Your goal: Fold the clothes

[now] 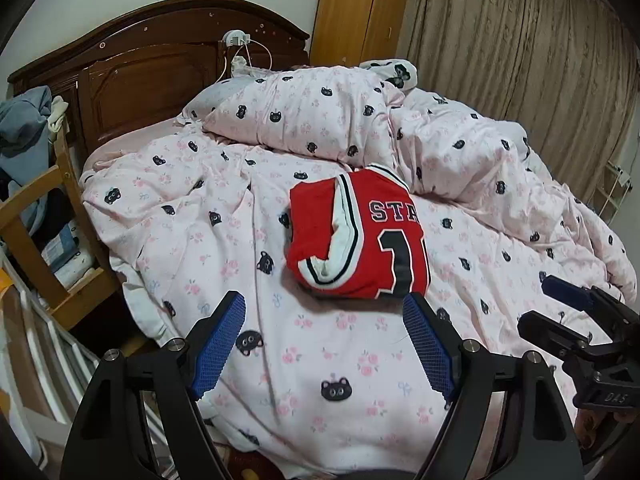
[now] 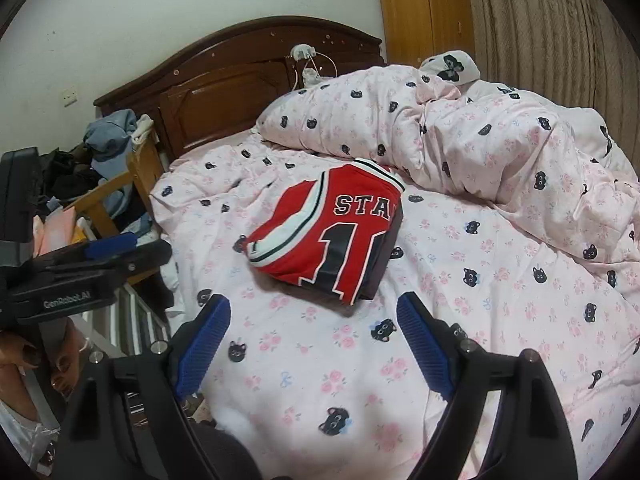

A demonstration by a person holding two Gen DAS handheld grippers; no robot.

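Note:
A red basketball jersey [image 1: 356, 236] with white and black trim lies folded into a small rectangle on the pink cat-print bedsheet [image 1: 192, 216]. It also shows in the right wrist view [image 2: 328, 236]. My left gripper [image 1: 324, 308] is open and empty, held just short of the jersey's near edge. My right gripper [image 2: 314, 308] is open and empty, also short of the jersey. The right gripper shows at the right of the left wrist view [image 1: 568, 300], and the left gripper at the left of the right wrist view [image 2: 116, 246].
A bunched pink duvet [image 1: 460, 144] lies behind and right of the jersey. A dark wooden headboard [image 1: 152, 60] stands at the back. A wooden chair [image 1: 60, 216] piled with clothes stands left of the bed. Curtains [image 1: 520, 60] hang at the right.

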